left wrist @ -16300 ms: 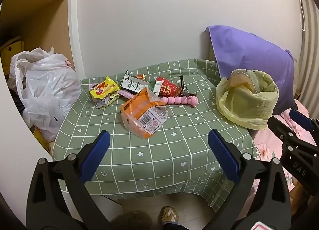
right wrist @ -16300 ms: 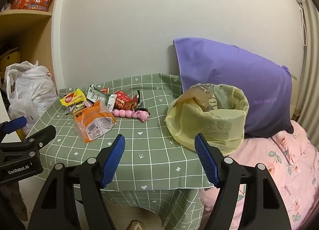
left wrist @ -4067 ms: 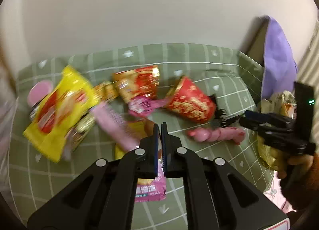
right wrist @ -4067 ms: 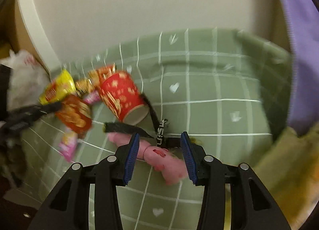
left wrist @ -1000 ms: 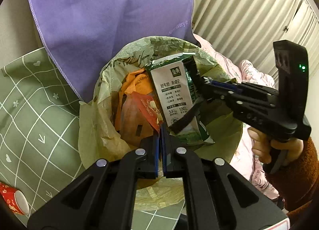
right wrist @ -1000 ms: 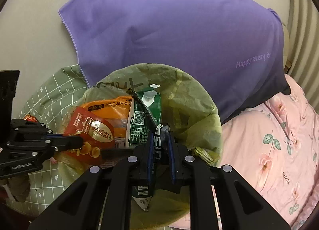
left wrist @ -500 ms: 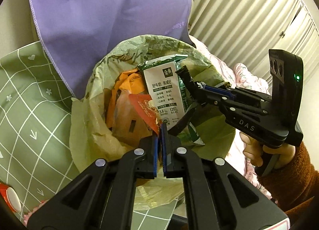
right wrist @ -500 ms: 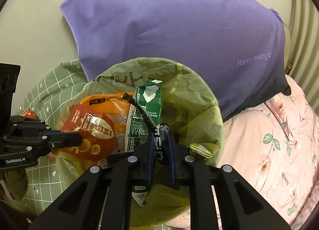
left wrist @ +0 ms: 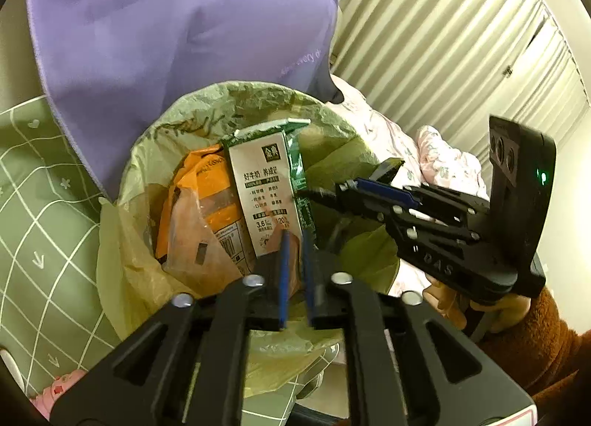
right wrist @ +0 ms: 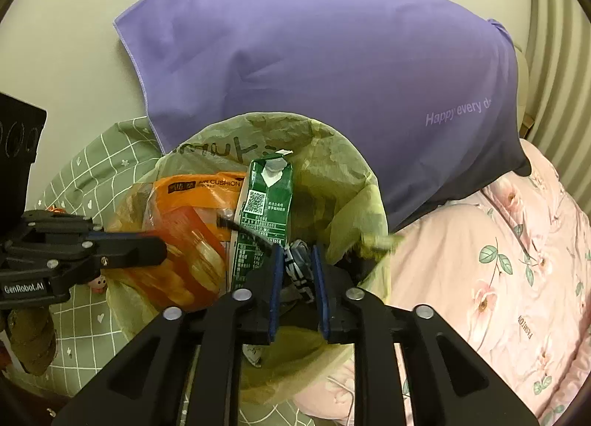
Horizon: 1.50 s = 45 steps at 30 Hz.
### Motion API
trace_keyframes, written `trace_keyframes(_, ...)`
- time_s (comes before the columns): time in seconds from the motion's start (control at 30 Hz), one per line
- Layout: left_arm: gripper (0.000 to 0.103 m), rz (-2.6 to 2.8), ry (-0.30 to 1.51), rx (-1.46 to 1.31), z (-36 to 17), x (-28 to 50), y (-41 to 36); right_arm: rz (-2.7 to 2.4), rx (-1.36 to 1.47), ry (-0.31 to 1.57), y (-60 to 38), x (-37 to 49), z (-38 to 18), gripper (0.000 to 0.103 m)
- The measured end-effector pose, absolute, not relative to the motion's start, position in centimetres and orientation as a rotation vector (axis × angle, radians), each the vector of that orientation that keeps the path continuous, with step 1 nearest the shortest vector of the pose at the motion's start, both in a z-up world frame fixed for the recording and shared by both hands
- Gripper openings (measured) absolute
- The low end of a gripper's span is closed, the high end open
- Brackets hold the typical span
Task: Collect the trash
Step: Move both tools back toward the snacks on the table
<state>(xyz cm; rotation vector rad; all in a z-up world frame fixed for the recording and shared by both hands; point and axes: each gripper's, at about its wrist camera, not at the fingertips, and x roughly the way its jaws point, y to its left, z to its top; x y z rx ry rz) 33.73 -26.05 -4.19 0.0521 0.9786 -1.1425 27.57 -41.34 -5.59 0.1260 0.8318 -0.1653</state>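
A yellow-green trash bag (left wrist: pixel 147 153) (right wrist: pixel 332 145) stands open below both grippers. Inside it lean a green-and-white milk carton (left wrist: pixel 262 186) (right wrist: pixel 266 212) and an orange plastic packet (left wrist: pixel 207 212) (right wrist: pixel 199 186). My left gripper (left wrist: pixel 295 241) (right wrist: pixel 155 245) hangs over the bag's mouth, its jaws opening. A red snack wrapper (right wrist: pixel 184 252) shows blurred just below its tips, free of the pads. My right gripper (right wrist: pixel 297 271) (left wrist: pixel 332 197) is over the bag too, jaws opening. A black printed strap (right wrist: pixel 297 267) still lies between its pads, slack.
A purple pillow (right wrist: pixel 332 57) leans on the wall behind the bag. Pink floral bedding (right wrist: pixel 498 278) lies to the right, and a green checked tablecloth (left wrist: pixel 33 204) to the left with a pink toy (right wrist: pixel 98 282). A hand in a brown sleeve (left wrist: pixel 517 315) holds the right gripper.
Both grippers' jaws have parted. The red wrapper has slipped out of the left gripper towards the bag. The strap has gone loose between the right pads.
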Motion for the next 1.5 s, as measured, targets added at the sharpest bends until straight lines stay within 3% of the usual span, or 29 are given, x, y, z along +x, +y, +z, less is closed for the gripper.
trace_keyframes(0.1,0.036,-1.094,0.944,0.039,-3.3,33.6,-25.1,-0.164,0.127,0.811,-41.1,26.8,-5.2,0.033)
trace_keyframes(0.27,0.054,-0.952,0.839,0.014,-1.5,32.9,-22.2,-0.183,0.124,0.775,-40.5,26.0,-4.0,0.034)
trace_keyframes(0.37,0.056,-0.872,0.781,0.008,-0.8,32.2,-19.9,-0.175,0.130,0.743,-40.0,25.6,-2.9,0.036)
trace_keyframes(0.63,0.059,-0.684,0.686,0.044,-0.9,30.5,-11.7,0.002,0.173,0.651,-36.6,26.0,-0.4,0.061)
trace_keyframes(0.7,0.059,-0.624,0.696,0.039,-1.6,30.4,-9.0,0.054,0.148,0.643,-34.9,26.5,-0.2,0.063)
trace_keyframes(1.27,0.059,0.050,0.669,-0.115,-6.3,28.5,15.4,0.329,-0.058,0.727,-22.0,32.1,-3.9,0.063)
trace_keyframes(1.5,0.059,0.086,0.732,-0.149,-8.5,32.2,21.3,0.452,-0.115,0.822,-17.4,33.9,-6.5,0.063)
